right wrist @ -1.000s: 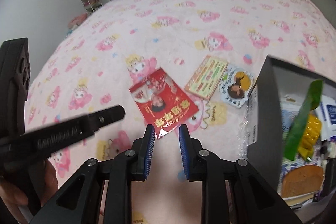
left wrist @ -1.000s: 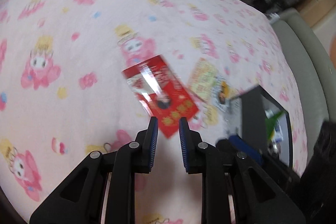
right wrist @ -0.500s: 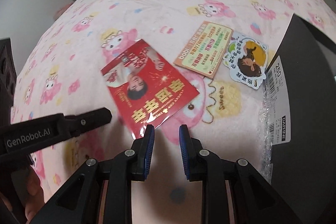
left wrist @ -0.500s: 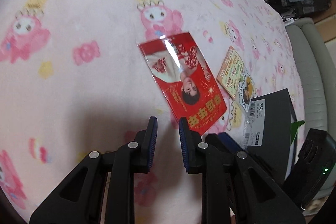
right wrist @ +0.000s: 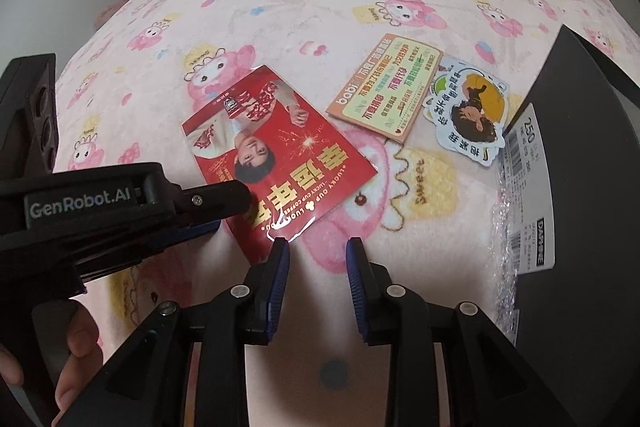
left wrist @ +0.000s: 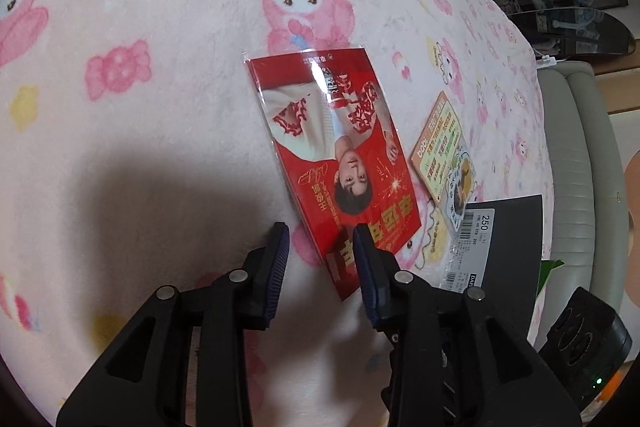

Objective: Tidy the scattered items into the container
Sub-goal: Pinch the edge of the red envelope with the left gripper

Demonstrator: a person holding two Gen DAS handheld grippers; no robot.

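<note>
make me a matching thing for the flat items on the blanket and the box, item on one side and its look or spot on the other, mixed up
Items:
1. red packet
2. rectangular card
3. die-cut sticker
4. black box

Descriptions:
A. irregular white-edged outline, cartoon figure
B. orange border, green and yellow panels
C. white barcode label on its wall
D. glossy, gold lettering, nearest both grippers

Pairs: 1-D, 2-B, 3-A, 4-C
</note>
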